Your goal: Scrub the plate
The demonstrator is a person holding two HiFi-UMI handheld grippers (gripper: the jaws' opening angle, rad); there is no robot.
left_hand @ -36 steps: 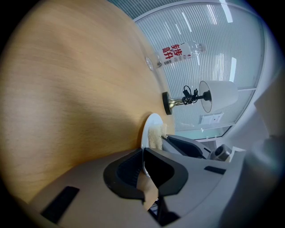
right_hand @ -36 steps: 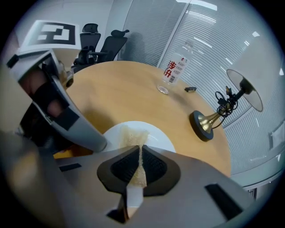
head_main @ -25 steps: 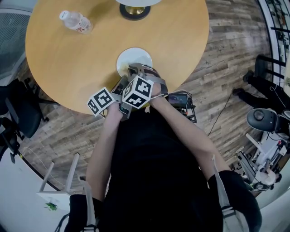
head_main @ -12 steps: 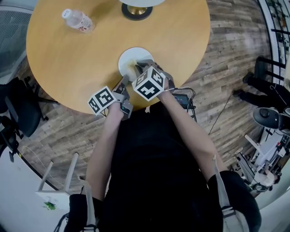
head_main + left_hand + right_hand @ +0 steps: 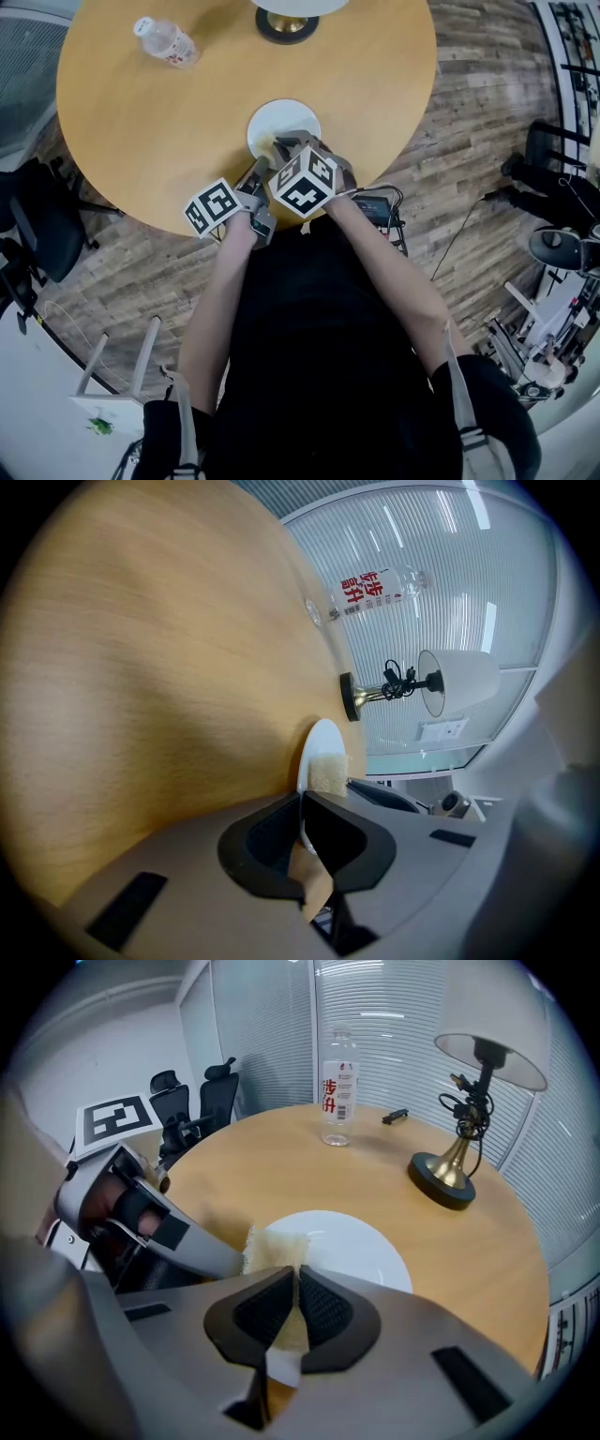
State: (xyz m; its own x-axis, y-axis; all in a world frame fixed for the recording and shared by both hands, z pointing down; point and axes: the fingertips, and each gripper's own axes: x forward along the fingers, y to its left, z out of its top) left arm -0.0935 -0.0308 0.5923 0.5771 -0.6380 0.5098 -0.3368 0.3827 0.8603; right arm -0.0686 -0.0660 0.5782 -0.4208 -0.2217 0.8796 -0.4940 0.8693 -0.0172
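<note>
Plate (image 5: 281, 120) half hidden by right gripper (image 5: 289, 142), sponge (image 5: 272, 1249) seemingly pinched, lamp (image 5: 286, 25) cropped

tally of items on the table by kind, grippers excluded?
plate: 1
sponge: 1
bottle: 1
lamp: 1
small black object: 1
total: 5

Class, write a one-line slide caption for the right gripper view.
Right tool holds a sponge against the white plate while the left tool grips its rim.
</note>
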